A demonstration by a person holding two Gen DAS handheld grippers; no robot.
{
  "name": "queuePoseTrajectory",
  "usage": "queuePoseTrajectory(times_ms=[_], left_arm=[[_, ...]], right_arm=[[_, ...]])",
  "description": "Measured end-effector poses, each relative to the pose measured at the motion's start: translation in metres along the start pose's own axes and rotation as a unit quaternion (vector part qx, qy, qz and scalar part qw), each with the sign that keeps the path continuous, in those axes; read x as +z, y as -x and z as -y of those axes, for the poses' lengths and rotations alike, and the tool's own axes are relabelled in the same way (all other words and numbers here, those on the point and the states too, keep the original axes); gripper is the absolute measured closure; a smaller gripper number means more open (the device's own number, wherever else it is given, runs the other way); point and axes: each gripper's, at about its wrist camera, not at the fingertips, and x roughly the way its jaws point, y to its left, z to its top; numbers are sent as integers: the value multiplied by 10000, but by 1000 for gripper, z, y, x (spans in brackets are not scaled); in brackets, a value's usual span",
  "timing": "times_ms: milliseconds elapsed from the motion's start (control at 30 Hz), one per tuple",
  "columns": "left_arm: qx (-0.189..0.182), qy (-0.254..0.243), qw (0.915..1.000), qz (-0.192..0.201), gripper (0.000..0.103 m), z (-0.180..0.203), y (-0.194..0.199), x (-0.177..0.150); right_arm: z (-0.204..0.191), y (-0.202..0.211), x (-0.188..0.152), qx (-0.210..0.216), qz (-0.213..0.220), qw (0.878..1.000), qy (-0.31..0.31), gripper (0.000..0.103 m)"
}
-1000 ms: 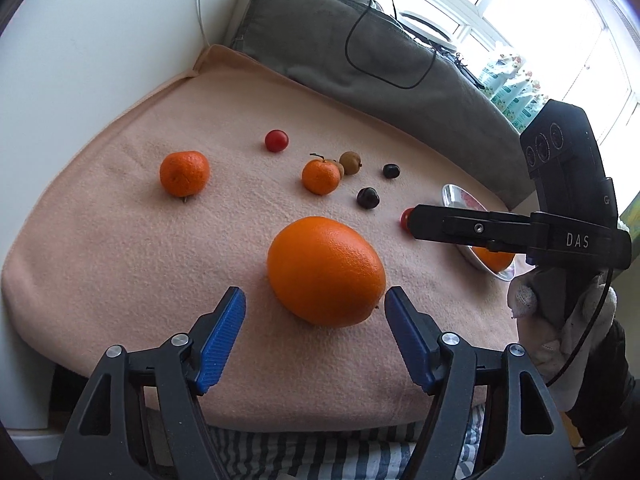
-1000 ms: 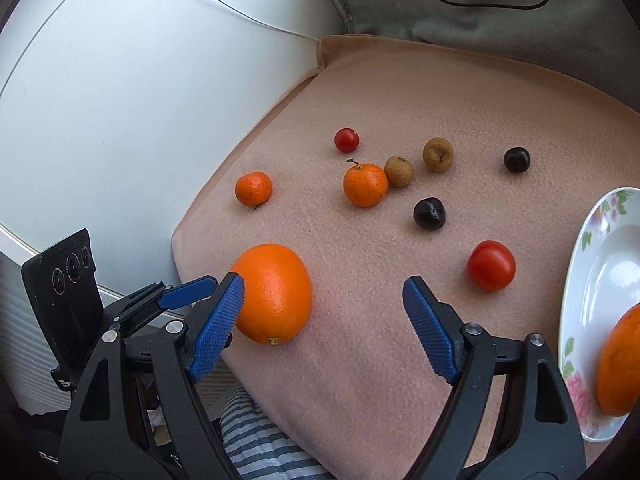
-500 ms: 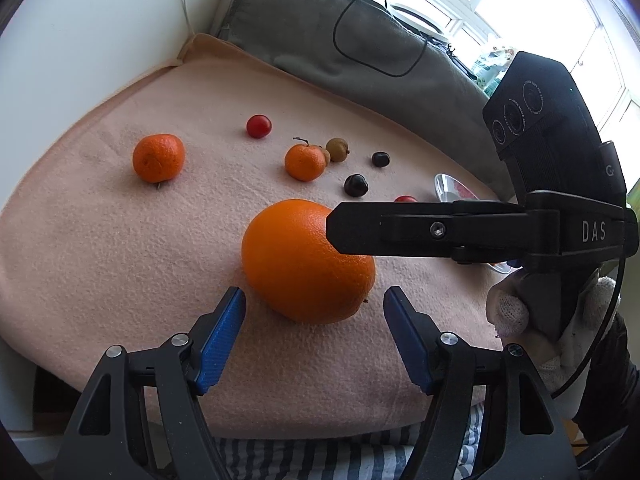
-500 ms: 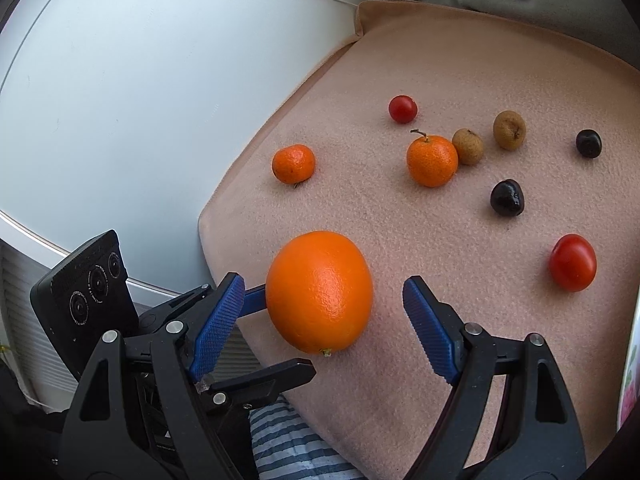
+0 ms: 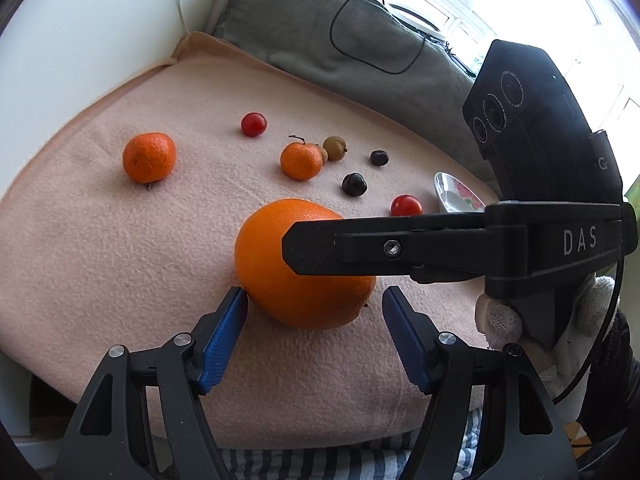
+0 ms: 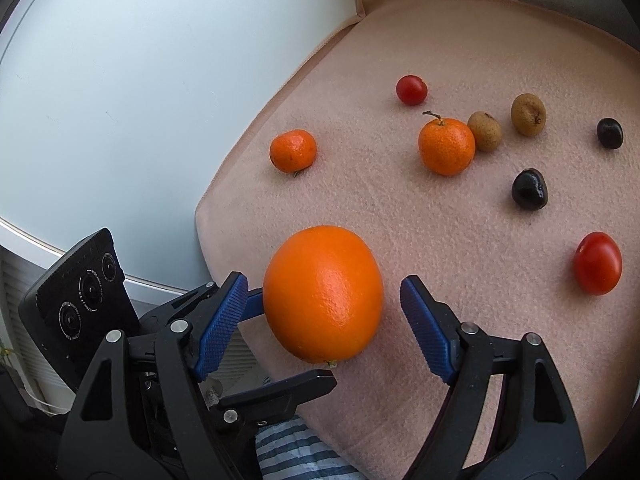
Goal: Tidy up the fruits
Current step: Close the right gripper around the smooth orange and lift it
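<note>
A large orange (image 5: 280,280) (image 6: 324,294) rests on the pink blanket (image 5: 100,240) near its front edge. My left gripper (image 5: 314,332) is open, its blue pads flanking the orange's near side; the left pad is almost at the peel. My right gripper (image 6: 324,320) straddles the same orange from the other side. Its jaws are closing, with small gaps between pads and fruit. One right finger (image 5: 380,246) crosses in front of the orange in the left wrist view. Two mandarins (image 6: 293,150) (image 6: 446,146), two red tomatoes (image 6: 411,89) (image 6: 597,263), two brown fruits (image 6: 528,114) and two dark fruits (image 6: 529,189) lie farther back.
A flowered plate (image 5: 452,196) sits at the blanket's right edge, partly hidden by the right gripper. A grey cushion (image 5: 320,28) with a black cable lies behind. A white wall (image 6: 140,80) borders the left side. A gloved hand (image 5: 504,316) holds the right gripper.
The right gripper swung left from near the plate to around the orange, and its jaws narrowed a little. The left gripper barely moved, edging slightly closer to the orange.
</note>
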Motion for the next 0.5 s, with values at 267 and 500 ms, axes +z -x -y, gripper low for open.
queuePoseTrajectory(times_ms=[267,500], left_arm=[[62,-70,9999,37,39,1,-2,2],[104,-122,9999,62,39,3,-3,3]], right_arm=[[3,-8,0,28,-54,10000,-54,34],[3,-2,-2,7,47,10000,-32,34]])
